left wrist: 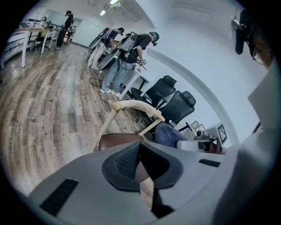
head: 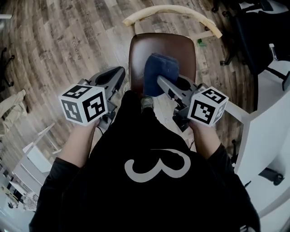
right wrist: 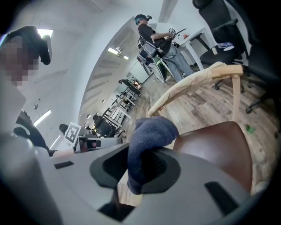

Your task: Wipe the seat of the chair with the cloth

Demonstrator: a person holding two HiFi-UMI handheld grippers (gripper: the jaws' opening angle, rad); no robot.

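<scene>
Head view: right gripper (head: 160, 81) with cloth (head: 161, 67)

— What colour is the cloth (head: 161, 72)?
— Dark blue. The seat (head: 181, 50) is glossy brown.
— And the floor (head: 68, 41)?
— Grey-brown wood grain. The backrest (head: 172, 10) is pale wood, and the shirt (head: 149, 199) is black with a white mark.

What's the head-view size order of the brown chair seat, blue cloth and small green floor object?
1. brown chair seat, largest.
2. blue cloth, partly behind the right gripper.
3. small green floor object, smallest.
</scene>
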